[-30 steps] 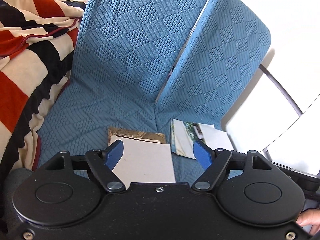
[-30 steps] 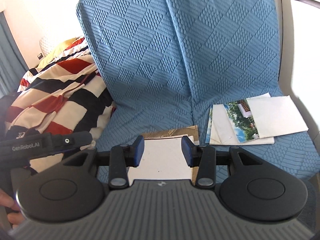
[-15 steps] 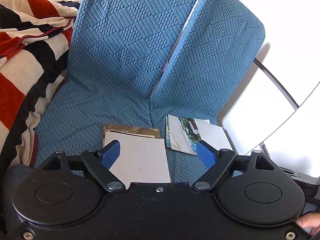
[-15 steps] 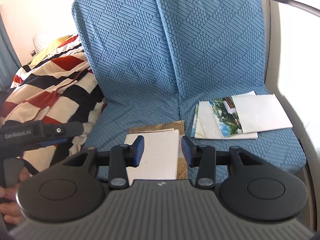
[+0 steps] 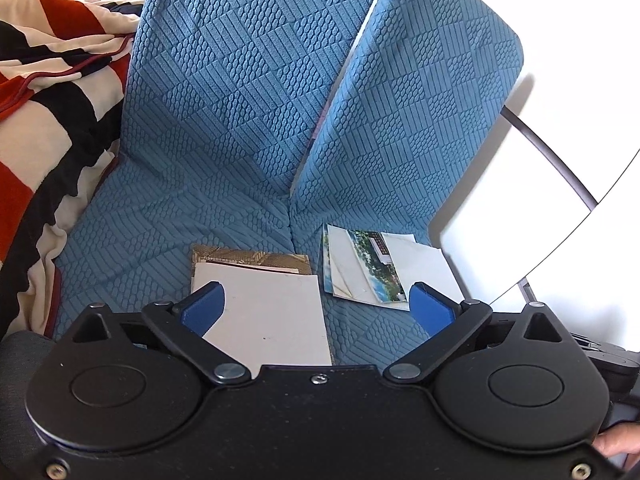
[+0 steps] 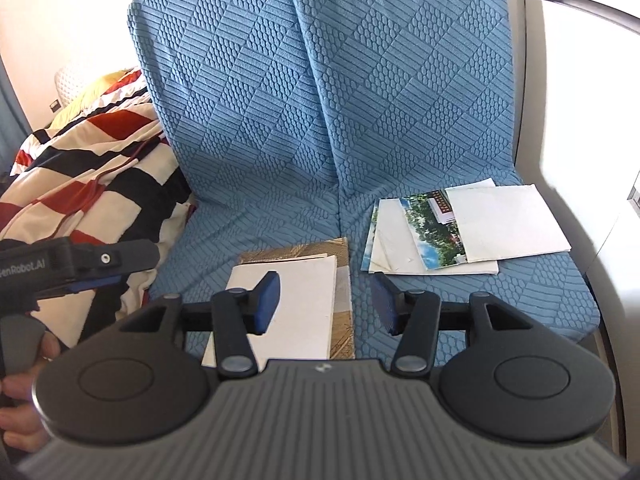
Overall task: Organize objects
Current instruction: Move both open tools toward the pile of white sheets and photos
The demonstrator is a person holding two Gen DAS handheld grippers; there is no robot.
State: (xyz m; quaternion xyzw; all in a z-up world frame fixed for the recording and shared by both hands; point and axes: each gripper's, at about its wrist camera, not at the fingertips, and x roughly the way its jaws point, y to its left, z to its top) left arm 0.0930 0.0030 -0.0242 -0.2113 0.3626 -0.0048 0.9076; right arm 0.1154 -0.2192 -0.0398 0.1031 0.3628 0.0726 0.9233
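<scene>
Both claws hang over the blue seat, jaws just widened, gripping nothing: the left claw [image 5: 316, 310] spread wide, the right claw [image 6: 326, 300] half spread. Beneath lies a white card [image 6: 296, 300] on a gold booklet [image 6: 320, 249]; the loose photos [image 6: 436, 232] lie just beside.

Blue quilted seat cover [image 6: 400, 92], striped red-black-cream blanket [image 6: 92, 168] beside it

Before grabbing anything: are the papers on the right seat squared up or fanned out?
Fanned out. The right-seat papers overlap askew, corners sticking out, a landscape photo showing between white sheets.
</scene>
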